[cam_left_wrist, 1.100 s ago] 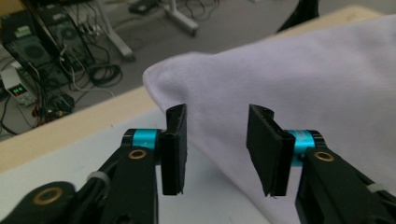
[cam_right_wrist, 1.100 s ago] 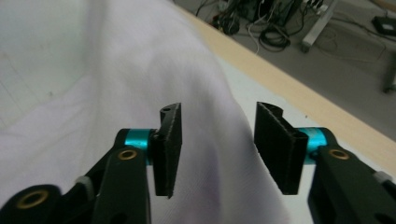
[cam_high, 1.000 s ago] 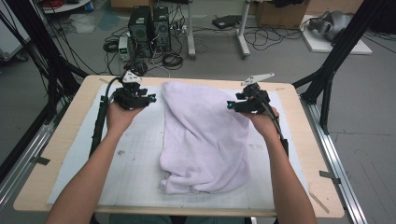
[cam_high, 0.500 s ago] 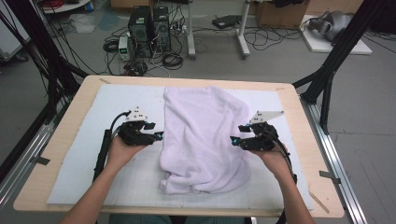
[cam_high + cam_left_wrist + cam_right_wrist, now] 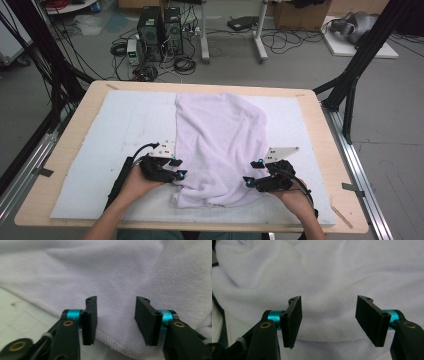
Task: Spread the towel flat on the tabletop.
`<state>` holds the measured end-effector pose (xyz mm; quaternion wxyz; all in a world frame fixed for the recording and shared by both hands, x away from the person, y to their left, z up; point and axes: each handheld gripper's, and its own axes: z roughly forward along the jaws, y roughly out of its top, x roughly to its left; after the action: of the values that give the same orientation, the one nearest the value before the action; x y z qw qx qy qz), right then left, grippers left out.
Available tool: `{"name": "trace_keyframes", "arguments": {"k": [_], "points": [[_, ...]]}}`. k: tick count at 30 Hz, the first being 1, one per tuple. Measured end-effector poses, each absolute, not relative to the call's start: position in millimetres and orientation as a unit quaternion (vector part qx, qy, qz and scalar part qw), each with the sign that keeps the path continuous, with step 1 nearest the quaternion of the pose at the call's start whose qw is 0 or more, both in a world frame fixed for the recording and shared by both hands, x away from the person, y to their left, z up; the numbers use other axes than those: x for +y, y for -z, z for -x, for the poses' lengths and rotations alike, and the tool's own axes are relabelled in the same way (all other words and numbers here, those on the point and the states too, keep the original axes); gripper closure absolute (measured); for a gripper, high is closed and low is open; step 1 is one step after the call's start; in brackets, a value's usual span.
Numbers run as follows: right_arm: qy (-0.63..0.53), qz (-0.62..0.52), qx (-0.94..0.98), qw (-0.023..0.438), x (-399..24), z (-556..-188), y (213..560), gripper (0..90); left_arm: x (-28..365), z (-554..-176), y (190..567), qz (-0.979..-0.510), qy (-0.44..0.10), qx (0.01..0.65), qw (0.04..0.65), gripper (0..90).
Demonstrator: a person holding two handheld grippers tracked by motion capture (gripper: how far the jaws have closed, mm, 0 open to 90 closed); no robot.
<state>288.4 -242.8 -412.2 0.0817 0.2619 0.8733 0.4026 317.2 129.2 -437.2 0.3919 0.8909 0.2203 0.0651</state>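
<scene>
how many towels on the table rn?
1. A single white towel lies down the middle of the mat, from the far edge to the near edge. It is bunched, so anything beneath it would be hidden.

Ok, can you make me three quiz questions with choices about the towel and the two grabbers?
1. Where do the grippers sit?
A. at the towel's near corners
B. at its far edge
C. off the table

2. What colour is the towel?
A. green
B. pale lilac-white
C. black

3. How are the left gripper's jaws?
A. apart, cloth between them
B. clamped flat together
C. holding a cup

Answers: 1 A, the left gripper and right gripper flank the near end. 2 B, pale cloth on the table. 3 A, a gap shows; they have just been closing.
</scene>
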Motion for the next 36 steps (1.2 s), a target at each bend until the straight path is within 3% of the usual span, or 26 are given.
{"name": "trace_keyframes", "arguments": {"k": [2, 5, 6, 22, 28, 31, 36], "points": [[-0.398, -0.264, 0.875, 0.081, -242.2, -287.3, 416.3, 36.6, 126.2, -314.1, 441.9, -0.886, -0.082, 0.223, 0.399, 65.0], [-0.404, -0.272, 0.87, 0.075, -242.5, -288.3, 419.5, 36.3, 130.5, -314.2, 443.4, -0.88, -0.079, 0.231, 0.407, 86.4], [-0.406, -0.271, 0.869, 0.076, -241.7, -288.8, 418.4, 36.3, 131.3, -313.9, 442.8, -0.881, -0.079, 0.232, 0.405, 87.9], [-0.419, -0.234, 0.874, 0.079, -217.5, -287.2, 401.2, 36.0, 201.6, -315.2, 411.9, -0.832, -0.142, 0.298, 0.446, 88.5], [-0.408, -0.236, 0.878, 0.08, -212.0, -293.8, 405.8, 36.0, 202.5, -331.1, 422.2, -0.83, -0.135, 0.331, 0.428, 87.4], [-0.415, -0.233, 0.876, 0.083, -213.6, -292.8, 404.1, 36.1, 201.2, -328.9, 420.8, -0.83, -0.132, 0.328, 0.431, 76.0], [-0.42, -0.232, 0.873, 0.082, -218.5, -287.2, 401.5, 36.4, 208.5, -316.0, 409.1, -0.821, -0.133, 0.321, 0.453, 65.5]]}}
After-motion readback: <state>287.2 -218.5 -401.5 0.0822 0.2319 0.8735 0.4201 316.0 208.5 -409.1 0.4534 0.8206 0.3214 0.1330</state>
